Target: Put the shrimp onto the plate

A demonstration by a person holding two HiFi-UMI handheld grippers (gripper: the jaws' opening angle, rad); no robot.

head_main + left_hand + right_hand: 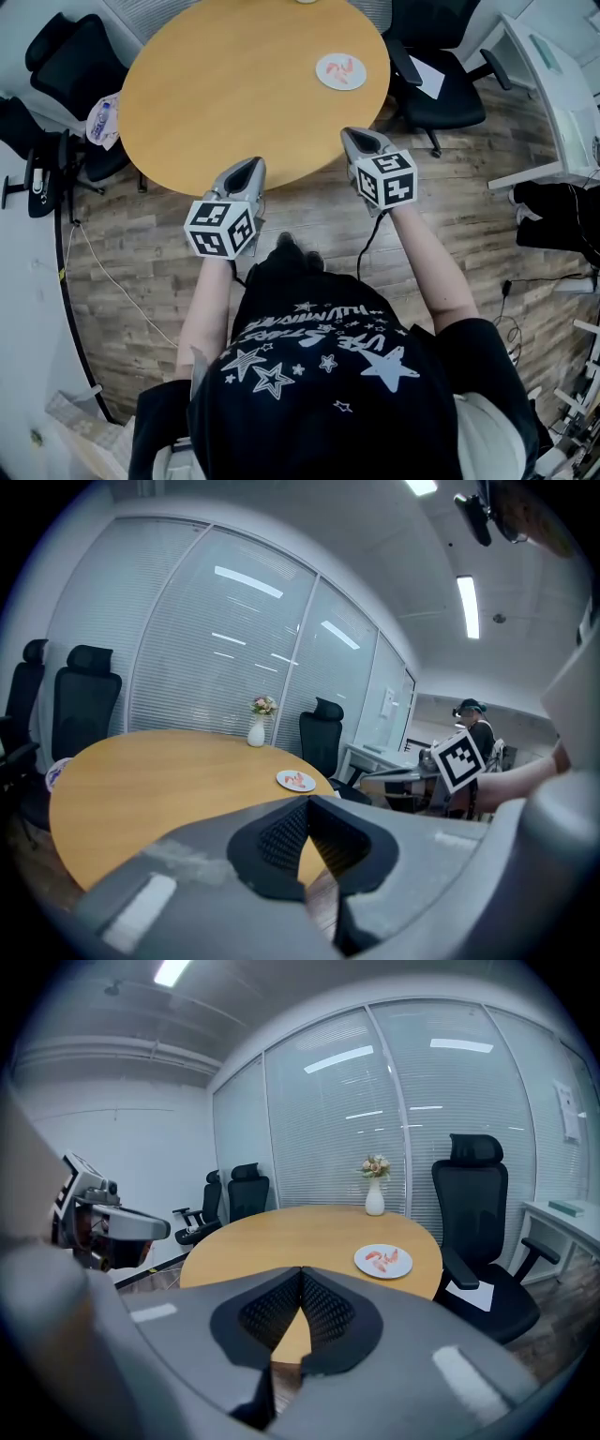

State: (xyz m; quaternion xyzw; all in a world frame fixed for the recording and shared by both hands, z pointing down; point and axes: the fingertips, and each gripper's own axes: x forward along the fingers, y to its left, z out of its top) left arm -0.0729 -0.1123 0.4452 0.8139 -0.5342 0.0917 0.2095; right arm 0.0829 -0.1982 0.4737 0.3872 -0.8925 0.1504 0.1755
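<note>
The shrimp (343, 70) lie on the white plate (323, 66) at the far right of the round table (225, 94); the left gripper (246, 167) and right gripper (360, 138) hover at the table's near edge, well apart from the plate; both pairs of jaws are pressed together, nothing between them.

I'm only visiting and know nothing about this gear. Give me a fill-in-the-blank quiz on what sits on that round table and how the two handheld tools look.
1. The white plate on the round table holds pink ____.
2. The jaws of the left tool and the right tool are not open but ____, with nothing between them.
3. The white vase on the table holds ____.

Missing words: shrimp; shut; flowers.
</note>
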